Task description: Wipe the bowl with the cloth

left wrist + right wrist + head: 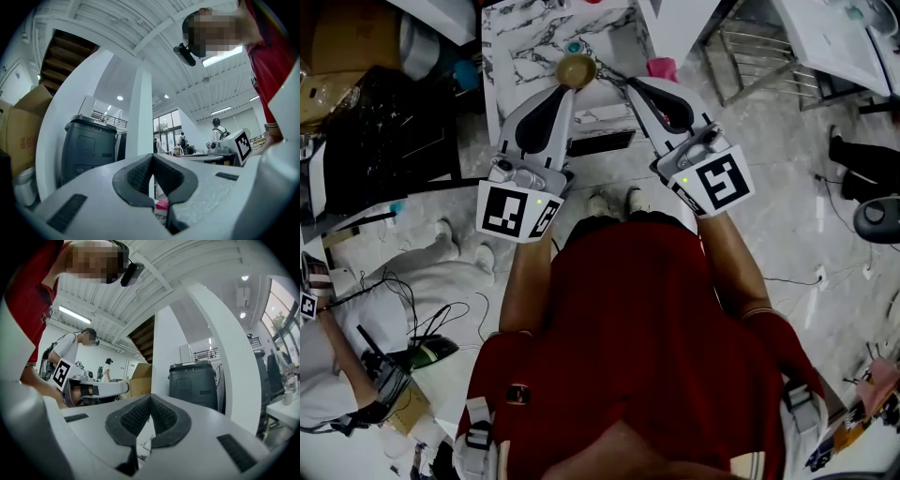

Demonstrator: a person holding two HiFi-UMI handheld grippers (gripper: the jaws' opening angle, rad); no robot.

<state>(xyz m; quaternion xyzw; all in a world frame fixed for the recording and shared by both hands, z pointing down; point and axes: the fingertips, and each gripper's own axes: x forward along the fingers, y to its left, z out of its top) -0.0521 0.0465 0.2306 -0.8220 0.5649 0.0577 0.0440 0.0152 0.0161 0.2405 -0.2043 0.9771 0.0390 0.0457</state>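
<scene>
A small brown bowl [577, 68] stands on the marble table [525, 47], just beyond the tip of my left gripper [568, 89]. The pink cloth [662, 67] lies at the table's right edge, just past and to the right of my right gripper [630, 82]. Both grippers point level toward the table with nothing in them. In the left gripper view the jaws [152, 157] are shut pad to pad, and a bit of the pink cloth [162, 204] shows below them. In the right gripper view the jaws [150, 398] are shut too, with marble surface [145, 441] below.
A teal object [573, 46] sits behind the bowl. A metal rack [759, 56] stands right of the table, dark bags and boxes to its left. A black bin [194, 383] and a cardboard box [143, 378] stand beyond. Another person [337, 366] sits at lower left.
</scene>
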